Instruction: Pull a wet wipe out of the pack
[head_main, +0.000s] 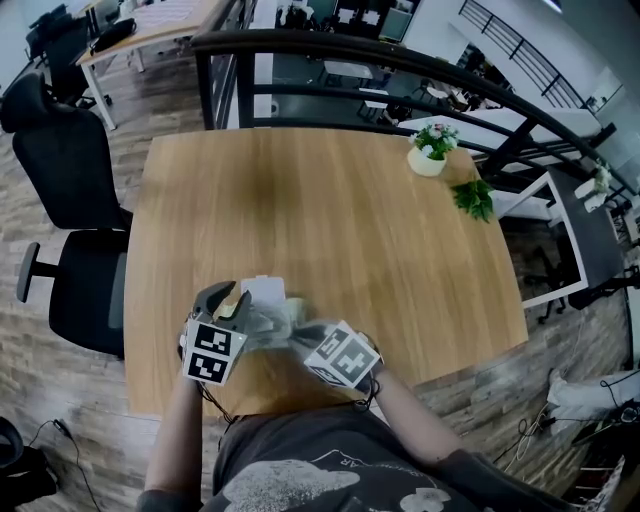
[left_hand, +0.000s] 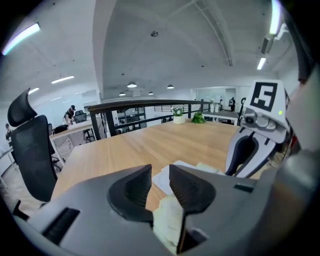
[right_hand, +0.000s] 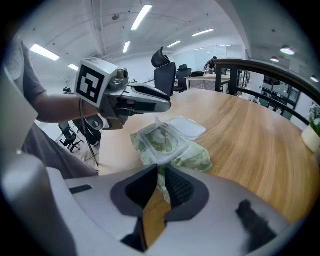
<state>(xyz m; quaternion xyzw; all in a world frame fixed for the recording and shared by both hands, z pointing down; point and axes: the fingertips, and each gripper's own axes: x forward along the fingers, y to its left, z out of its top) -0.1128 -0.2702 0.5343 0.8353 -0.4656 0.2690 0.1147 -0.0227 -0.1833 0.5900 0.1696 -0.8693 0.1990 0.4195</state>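
Left gripper nips wipe; right gripper pinches pack.

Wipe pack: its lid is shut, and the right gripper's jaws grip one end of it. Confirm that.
Not quite. The right gripper view shows the wipe pack's lid flipped open, not shut. The right gripper's jaws do grip one end of it.

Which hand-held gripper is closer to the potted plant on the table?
Right. The potted plant stands at the table's far right corner. The right hand-held gripper is at the near edge, diagonally across from it. The left hand-held gripper sits farther to the left.
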